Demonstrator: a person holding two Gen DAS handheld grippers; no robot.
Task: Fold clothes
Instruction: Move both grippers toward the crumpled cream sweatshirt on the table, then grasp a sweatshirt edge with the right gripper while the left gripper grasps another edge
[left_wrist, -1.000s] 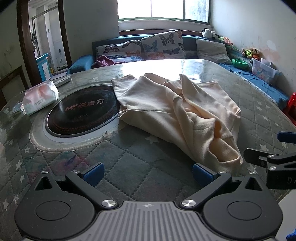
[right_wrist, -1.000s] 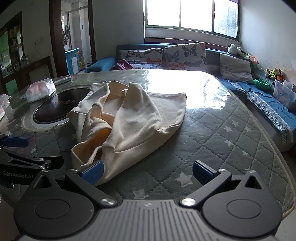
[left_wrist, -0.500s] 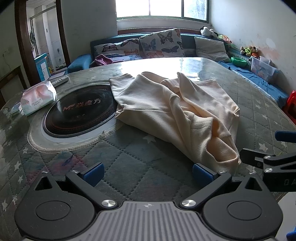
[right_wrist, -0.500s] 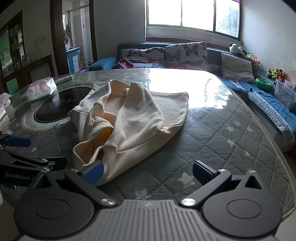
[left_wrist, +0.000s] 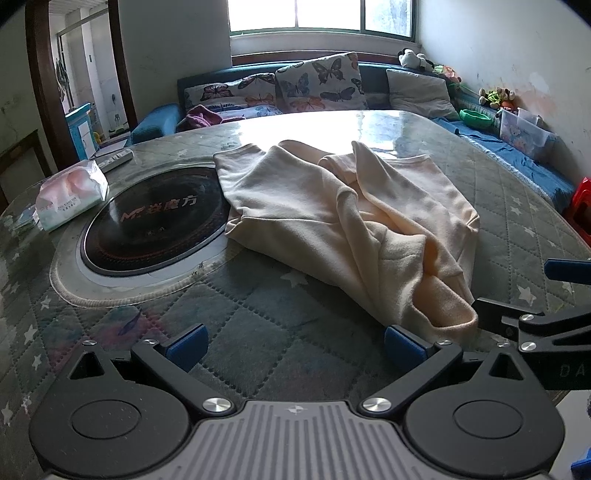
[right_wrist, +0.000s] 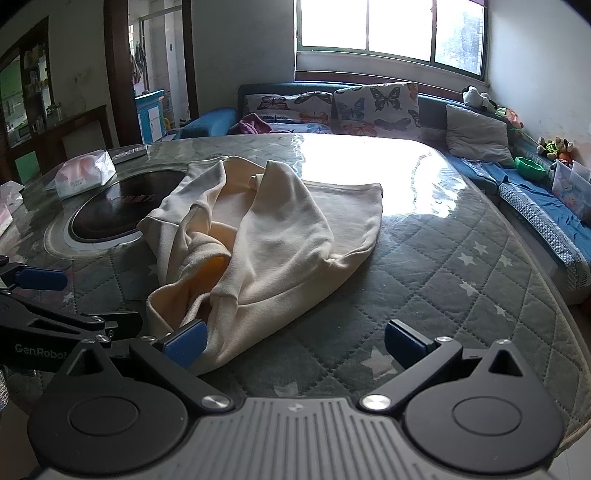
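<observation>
A cream garment (left_wrist: 343, 218) lies crumpled on the quilted table cover (left_wrist: 258, 314), its near opening close to both grippers. In the right wrist view the garment (right_wrist: 273, 243) shows a yellow inside at the opening. My left gripper (left_wrist: 293, 341) is open and empty, its right pad just short of the garment's near hem. My right gripper (right_wrist: 295, 341) is open and empty, its left pad at the garment's near edge. Each gripper shows at the edge of the other's view: the right one (left_wrist: 546, 321), the left one (right_wrist: 55, 314).
A round black cooktop (left_wrist: 151, 225) is set in the table, partly under the garment. A tissue pack (left_wrist: 70, 195) and a remote (left_wrist: 114, 158) lie at the left. A sofa with butterfly pillows (left_wrist: 317, 85) stands behind. The table's right edge (right_wrist: 554, 295) curves beside a blue bench.
Both grippers have moved slightly forward towards the garment's near hem. The garment has not moved. Both stay open.
</observation>
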